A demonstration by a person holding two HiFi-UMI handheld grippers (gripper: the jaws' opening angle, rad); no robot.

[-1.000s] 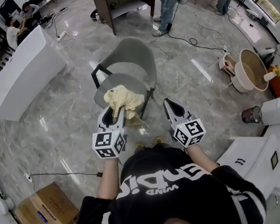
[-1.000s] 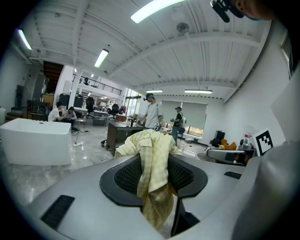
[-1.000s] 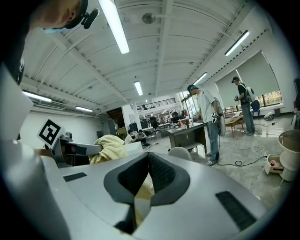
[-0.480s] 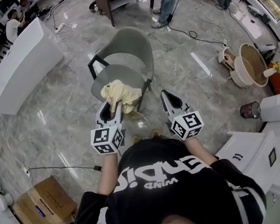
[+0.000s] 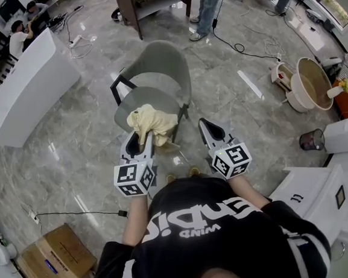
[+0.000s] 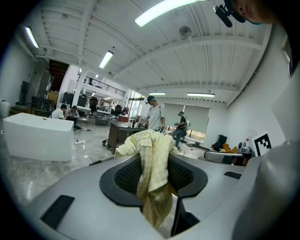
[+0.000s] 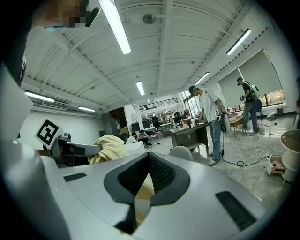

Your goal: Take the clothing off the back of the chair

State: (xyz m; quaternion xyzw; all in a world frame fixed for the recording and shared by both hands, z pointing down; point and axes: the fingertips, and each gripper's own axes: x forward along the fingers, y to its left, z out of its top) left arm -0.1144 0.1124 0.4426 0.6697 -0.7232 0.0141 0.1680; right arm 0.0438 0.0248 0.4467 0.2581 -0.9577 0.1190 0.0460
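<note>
A pale yellow garment hangs bunched from my left gripper, which is shut on it. In the left gripper view the cloth fills the gap between the dark pads and droops below them. The garment sits over the near edge of the grey shell chair, clear of its curved back. My right gripper is beside it on the right, shut with nothing in it. In the right gripper view its tips meet, and the yellow garment shows to the left.
A white counter stands at the left and a brown desk behind the chair. A person's legs and cables lie beyond. A beige basin and a black bin are on the right, a cardboard box at lower left.
</note>
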